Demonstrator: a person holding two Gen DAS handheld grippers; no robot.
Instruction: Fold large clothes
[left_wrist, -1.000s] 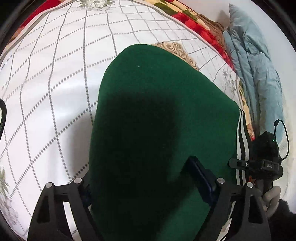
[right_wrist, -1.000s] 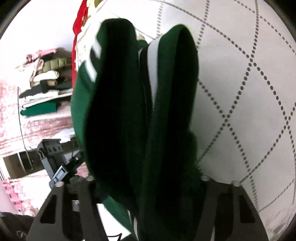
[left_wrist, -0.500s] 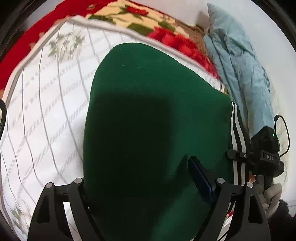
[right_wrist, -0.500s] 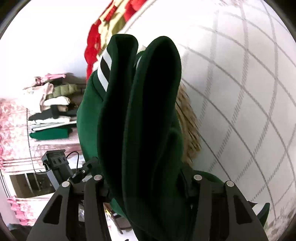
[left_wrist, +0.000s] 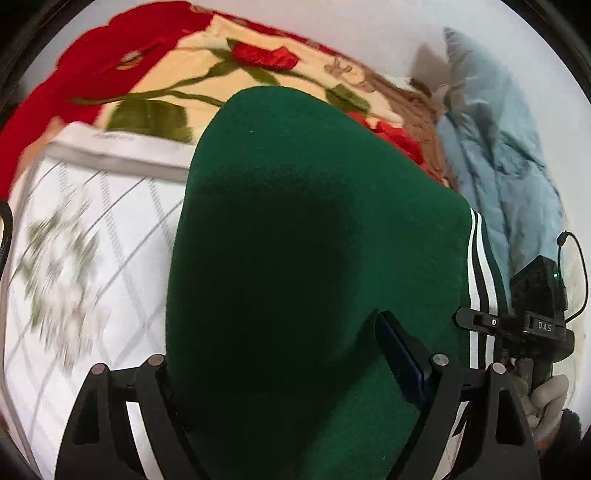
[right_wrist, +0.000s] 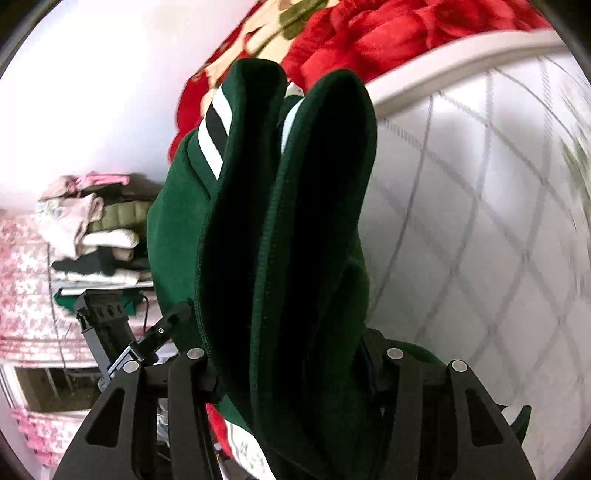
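Note:
A dark green fleece garment (left_wrist: 317, 236) with black and white stripes fills the left wrist view, folded over and held up above the bed. My left gripper (left_wrist: 291, 373) is shut on its near edge. In the right wrist view the same garment (right_wrist: 295, 229) hangs in two thick folds. My right gripper (right_wrist: 295, 362) is shut on these folds. The right gripper also shows at the right edge of the left wrist view (left_wrist: 532, 325). The left gripper shows at the left of the right wrist view (right_wrist: 110, 325).
A white quilted bedspread (left_wrist: 74, 258) with a grey diamond pattern lies below. A red and cream floral blanket (left_wrist: 177, 85) lies at the bed's far side. A light blue quilt (left_wrist: 498, 155) leans at the right. Stacked folded clothes (right_wrist: 96, 236) stand on a shelf.
Both grippers have lifted the green garment and carried it toward the far edge of the bed. The floral blanket has come into view in both cameras.

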